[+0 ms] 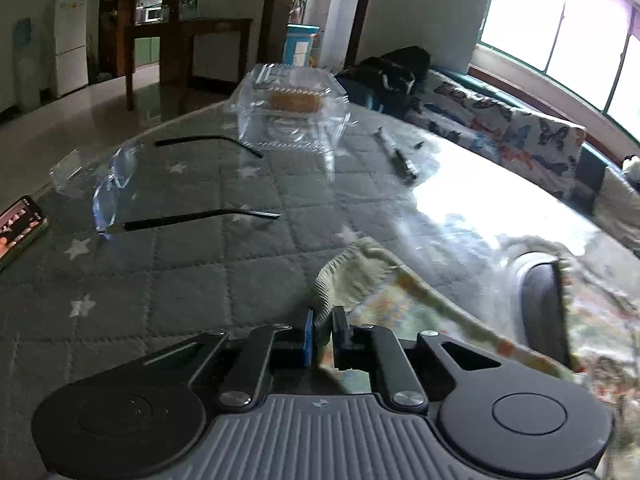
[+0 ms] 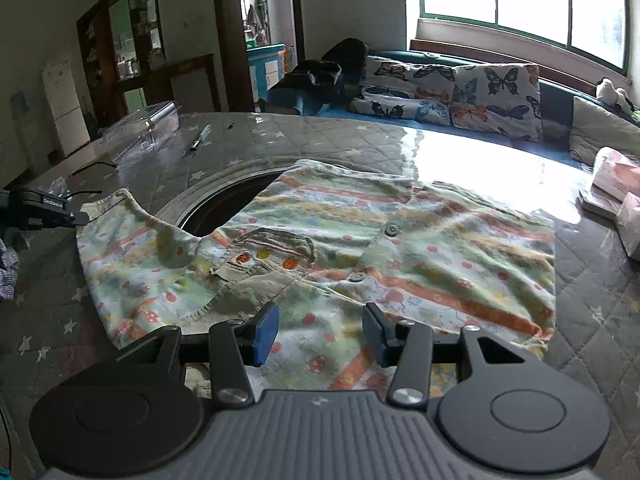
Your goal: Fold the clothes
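in the left wrist view the left tool [image 1: 323, 322] is pinched onto the ribbed cuff of the patterned shirt [image 1: 384, 292], lying on the quilted tabletop [image 1: 200, 280] near the clear glasses [image 1: 116, 184]. in the right wrist view the right tool [image 2: 320, 328] hangs half wide and empty over the shirt's near hem, so folding looks barely begun; next it likely needs its own grip before any lift.

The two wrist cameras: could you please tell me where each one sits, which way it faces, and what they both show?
Left wrist: sits on the left gripper, looking across the table at glasses and a plastic box; its pads are shut on the shirt edge.
Right wrist: sits on the right gripper, open above the shirt, facing the sofa and window.
Shared: shirt, table, plastic box; the left gripper shows at the shirt's corner.
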Motion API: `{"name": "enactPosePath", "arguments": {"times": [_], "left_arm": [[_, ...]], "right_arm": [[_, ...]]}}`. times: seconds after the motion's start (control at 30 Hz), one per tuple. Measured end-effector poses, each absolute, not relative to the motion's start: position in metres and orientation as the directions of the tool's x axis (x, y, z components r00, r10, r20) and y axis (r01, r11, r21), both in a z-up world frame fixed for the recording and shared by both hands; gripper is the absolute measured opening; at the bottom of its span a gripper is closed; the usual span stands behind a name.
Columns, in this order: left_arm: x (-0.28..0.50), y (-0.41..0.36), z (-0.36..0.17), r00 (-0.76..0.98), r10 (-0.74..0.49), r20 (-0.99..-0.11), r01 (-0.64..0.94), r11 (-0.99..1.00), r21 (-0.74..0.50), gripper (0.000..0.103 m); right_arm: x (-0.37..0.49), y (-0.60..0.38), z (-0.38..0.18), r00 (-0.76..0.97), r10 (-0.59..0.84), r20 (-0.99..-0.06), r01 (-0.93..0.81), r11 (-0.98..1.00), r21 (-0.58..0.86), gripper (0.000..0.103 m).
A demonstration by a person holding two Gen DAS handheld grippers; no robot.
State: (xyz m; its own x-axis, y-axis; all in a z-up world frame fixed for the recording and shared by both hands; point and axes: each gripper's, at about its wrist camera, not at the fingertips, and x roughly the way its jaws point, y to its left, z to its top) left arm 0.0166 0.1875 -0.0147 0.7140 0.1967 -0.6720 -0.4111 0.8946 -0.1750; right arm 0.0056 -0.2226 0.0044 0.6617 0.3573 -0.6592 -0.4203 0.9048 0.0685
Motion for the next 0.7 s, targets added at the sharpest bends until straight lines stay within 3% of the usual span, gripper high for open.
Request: {"name": "enactPosePath", "arguments": {"times": [0.33,0.5,0.7], "left_arm": [[0.010,0.096,0.047,0.809,-0.138,-0.571,-0.071,0.942,-0.328,0.008],[0.013,0.033,0.065,0.770,-0.343,-0.538,0.138,0.913,-0.384,0.008],[0.020,-0.032,0.058,0.674,-0.490,-0.552,0.315,0.867,-0.386,0.008]], "right_arm": [[0.000,-0.257,0.008,0.699,0.334,-0.632,-0.341,0.933,0.115,0.047],[-0.005,-0.280,0.009,0.721,0.306,-0.622,-0.286,0.949,0.135,0.047],[-0.009,-0.309,0.013,0.749,0.272,-0.604,-0.214,0.962,0.168,0.047]]}}
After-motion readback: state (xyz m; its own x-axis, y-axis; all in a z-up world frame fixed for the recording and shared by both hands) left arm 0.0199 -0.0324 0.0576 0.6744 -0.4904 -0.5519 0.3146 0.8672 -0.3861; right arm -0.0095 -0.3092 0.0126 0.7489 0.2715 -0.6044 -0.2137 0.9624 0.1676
